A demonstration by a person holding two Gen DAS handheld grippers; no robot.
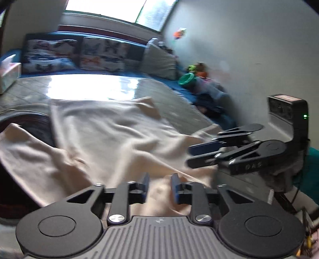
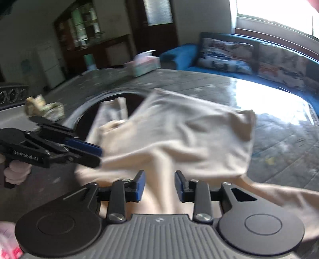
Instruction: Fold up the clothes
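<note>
We see the cream garment (image 1: 111, 131) spread on the table (image 1: 175, 95) ahead of both claws; the left gripper (image 1: 159, 185) and right gripper (image 2: 159, 185) stand released, cloth beneath their parted jaws

a glossy grey desk (image 2: 279, 139) with a faint tile-like pattern catches bright glare from the window (image 1: 111, 8) behind it, and a pastel tissue box (image 2: 142, 66) stands near its far edge. beyond it runs a blue sofa (image 2: 179, 54) lined with butterfly-print cushions (image 1: 49, 54) and one plain grey cushion (image 1: 159, 59), with a heap of toys, among them a green bowl-like thing (image 1: 186, 78), piled by the pale wall (image 1: 249, 49). a dark wooden cabinet (image 2: 83, 29) with glass shelves stands in the dim far part of the room.
</note>
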